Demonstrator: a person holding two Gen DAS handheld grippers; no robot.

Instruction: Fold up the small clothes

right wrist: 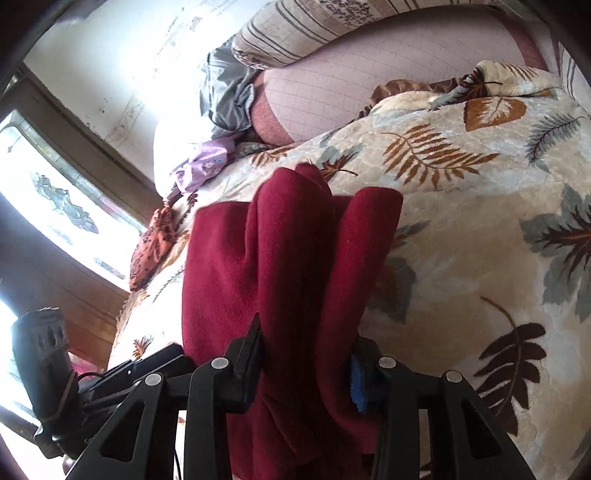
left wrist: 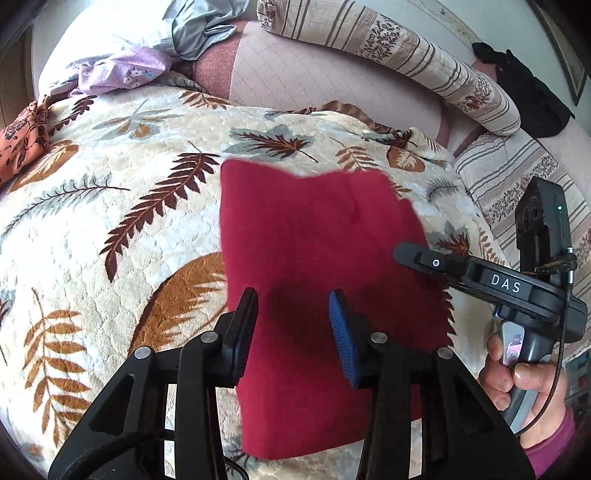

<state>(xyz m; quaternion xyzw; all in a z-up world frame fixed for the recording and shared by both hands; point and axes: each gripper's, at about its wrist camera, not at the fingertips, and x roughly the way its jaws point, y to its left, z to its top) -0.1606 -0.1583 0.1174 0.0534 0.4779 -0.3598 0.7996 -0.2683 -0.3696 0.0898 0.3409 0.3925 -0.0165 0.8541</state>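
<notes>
The right tool (right wrist: 306, 365) is clamped on the red cloth (right wrist: 288, 240). The fleece is bunched thick between its black pad and its blue pad and stands up ahead of the fingertips in three rounded folds. The rest of the cloth spreads to the left of this tool, towards the left tool (left wrist: 295, 328), whose fingertip reaches the cloth's edge in the right wrist view.

In the left wrist view the left tool's two fingers stand partly apart. The red cloth fills the gap between them and runs on ahead of the tips as a flat panel with a notched far edge. Whether its pads press on the fabric cannot be told from this view. To the right of the left tool, a person's hand (left wrist: 517, 384) in a magenta sleeve grips the handle of the right tool, whose finger lies against the cloth's right edge.

Under both tools lies a cream leaf-patterned blanket (left wrist: 129, 229). Well ahead of the left tool is a pink quilted sheet (left wrist: 303, 74) with a striped bolster (left wrist: 424, 62) across it. Far ahead and to the left are a lilac floral cloth (left wrist: 122, 70), a grey garment (left wrist: 199, 29) and an orange floral cloth (left wrist: 22, 144).
</notes>
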